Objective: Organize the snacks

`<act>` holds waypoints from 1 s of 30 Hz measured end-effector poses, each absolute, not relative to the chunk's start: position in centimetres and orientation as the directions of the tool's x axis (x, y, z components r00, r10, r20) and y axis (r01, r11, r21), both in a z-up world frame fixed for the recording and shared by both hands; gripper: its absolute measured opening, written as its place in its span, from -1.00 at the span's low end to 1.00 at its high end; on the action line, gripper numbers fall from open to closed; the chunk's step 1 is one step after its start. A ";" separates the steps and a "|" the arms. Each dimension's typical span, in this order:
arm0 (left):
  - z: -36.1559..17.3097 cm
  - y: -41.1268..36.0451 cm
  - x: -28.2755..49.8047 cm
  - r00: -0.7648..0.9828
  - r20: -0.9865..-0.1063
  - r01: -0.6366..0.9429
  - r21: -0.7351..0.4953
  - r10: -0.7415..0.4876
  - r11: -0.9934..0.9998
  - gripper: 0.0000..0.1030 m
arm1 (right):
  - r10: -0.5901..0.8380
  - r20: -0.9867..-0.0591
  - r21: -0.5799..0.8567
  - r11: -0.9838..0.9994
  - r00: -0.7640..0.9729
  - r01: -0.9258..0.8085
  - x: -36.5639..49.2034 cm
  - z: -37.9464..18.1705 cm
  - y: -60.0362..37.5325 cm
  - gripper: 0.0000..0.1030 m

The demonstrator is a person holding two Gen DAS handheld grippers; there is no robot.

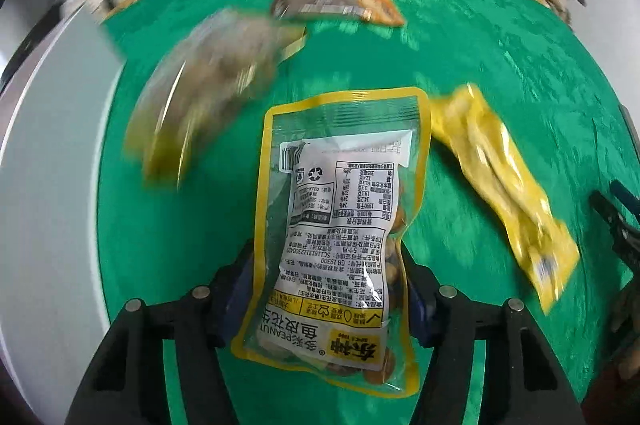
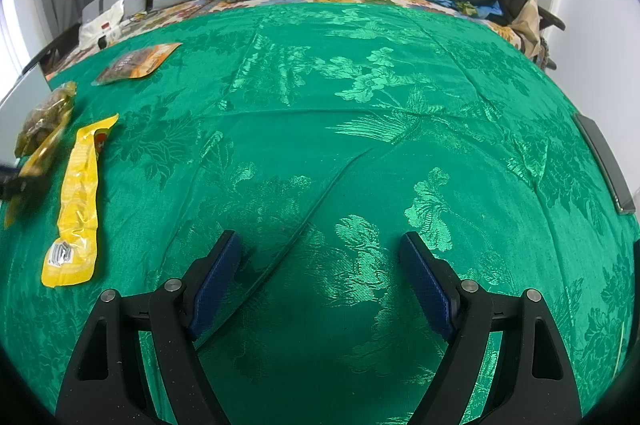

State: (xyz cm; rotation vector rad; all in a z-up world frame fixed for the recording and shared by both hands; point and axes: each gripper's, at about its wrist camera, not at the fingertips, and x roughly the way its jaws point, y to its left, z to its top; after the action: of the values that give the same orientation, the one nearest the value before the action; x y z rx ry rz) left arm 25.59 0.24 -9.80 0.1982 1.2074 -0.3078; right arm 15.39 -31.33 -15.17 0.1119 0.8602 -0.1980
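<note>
My left gripper [image 1: 328, 289] is clamped on a clear, yellow-bordered peanut packet [image 1: 340, 217], its blue pads pressing the packet's two long sides in the lower half, printed label facing the camera. The packet hangs above the green patterned cloth [image 1: 480, 73]; the background in this view is smeared with blur. Beyond it on the cloth lie a second yellow-bordered packet [image 1: 208, 85] to the left, blurred, an orange and brown pouch [image 1: 340, 3] further back, and a long yellow wrapper [image 1: 504, 181] to the right. My right gripper [image 2: 320, 265] hovers over a bare stretch of the cloth with its jaws spread wide and nothing between them; its view shows the wrapper and pouch well off to the left.
</note>
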 end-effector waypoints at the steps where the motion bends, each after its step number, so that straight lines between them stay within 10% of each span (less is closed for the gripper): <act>1: -9.8 0.5 24.0 0.319 -0.939 0.310 -0.020 -0.124 0.950 0.21 | -0.128 -0.761 0.018 0.976 0.635 0.218 15.4 -15.2 -31.2 0.64; 13: -11.0 2.6 16.7 0.467 -0.873 0.170 -0.068 -0.141 0.983 0.97 | -0.128 -0.761 0.018 0.976 0.636 0.218 15.4 -15.2 -31.2 0.64; 30: -11.6 3.3 16.6 0.566 -0.815 0.212 -0.004 -0.126 0.977 1.00 | -0.127 -0.761 0.019 0.976 0.636 0.218 15.4 -15.2 -31.4 0.64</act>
State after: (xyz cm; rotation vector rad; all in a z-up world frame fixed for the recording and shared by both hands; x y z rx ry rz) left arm 16.64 3.31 -11.58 0.0982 0.9489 -0.1985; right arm 15.44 -31.37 -15.20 0.1123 0.8601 -0.1976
